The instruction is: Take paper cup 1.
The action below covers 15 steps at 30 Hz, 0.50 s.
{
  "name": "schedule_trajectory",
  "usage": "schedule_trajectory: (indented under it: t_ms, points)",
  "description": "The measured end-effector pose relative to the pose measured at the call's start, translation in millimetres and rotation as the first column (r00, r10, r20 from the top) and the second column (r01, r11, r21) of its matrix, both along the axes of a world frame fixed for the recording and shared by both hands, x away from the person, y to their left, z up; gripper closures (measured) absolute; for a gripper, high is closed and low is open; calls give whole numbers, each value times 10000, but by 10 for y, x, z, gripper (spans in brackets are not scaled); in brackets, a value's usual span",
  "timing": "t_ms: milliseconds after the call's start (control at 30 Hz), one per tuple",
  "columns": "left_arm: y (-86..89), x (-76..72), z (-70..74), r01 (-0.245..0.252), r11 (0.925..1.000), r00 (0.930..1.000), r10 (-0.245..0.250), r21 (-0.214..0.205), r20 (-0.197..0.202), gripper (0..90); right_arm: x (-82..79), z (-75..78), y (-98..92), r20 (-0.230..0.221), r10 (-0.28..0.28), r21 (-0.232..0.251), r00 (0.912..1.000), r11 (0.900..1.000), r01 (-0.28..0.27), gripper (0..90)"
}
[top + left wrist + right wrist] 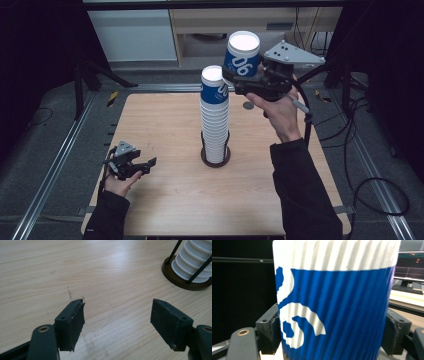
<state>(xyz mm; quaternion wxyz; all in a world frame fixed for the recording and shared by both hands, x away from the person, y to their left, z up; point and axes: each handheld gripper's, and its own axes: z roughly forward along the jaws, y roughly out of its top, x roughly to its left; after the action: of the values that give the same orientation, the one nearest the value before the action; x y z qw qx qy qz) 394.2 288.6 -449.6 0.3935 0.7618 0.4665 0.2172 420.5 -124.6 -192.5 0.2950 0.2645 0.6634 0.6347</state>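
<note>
A: High view, nearest edge first: what is the left claw point(149, 163) doing?

B: It is resting low over the wooden counter point(165, 200) at the near left, with the person's left hand point(119, 181) wrapping its body. Its jaws are standing apart with bare wood between them, gripping nothing. The left gripper view is showing that gap over the counter point(75, 270).

A: And farther in?

B: A tall stack of ribbed paper cups point(215, 125) is standing upright at the middle of the counter, sitting in a dark round holder point(204, 159) with thin black posts. The top cup of that stack is showing a blue band. The left gripper view is catching the holder point(172, 277) and the lowest white cups point(192, 262) at its upper right.

A: Where is the loose cup?

B: The right claw point(232, 79) is holding a blue-and-white paper cup point(243, 54) in the air, above and just to the right of the stack's top, apart from it and tilting a little. The right hand point(280, 112) is carrying the claw from below.

A: Is the hold firm?

B: The right gripper view is showing the cup point(337, 305) wedged between both jaws, pads pressing its ribbed sides.
</note>
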Motion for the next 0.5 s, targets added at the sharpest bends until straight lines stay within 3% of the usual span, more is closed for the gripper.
schedule_trajectory:
  t_ms: [233, 500]
  points:
    - [0, -3, 2, 37, 10000, 10000, -37, 6, -14, 263, -78, -90, -229, -106, -302, -265, 9995, 9992, 299, 204]
    - [-24, -10, 8, 125, 9999, 9999, -125, 51, -38, 262, -155, -324, -480, -416, -581, -550, 9974, 9969, 558, 204]
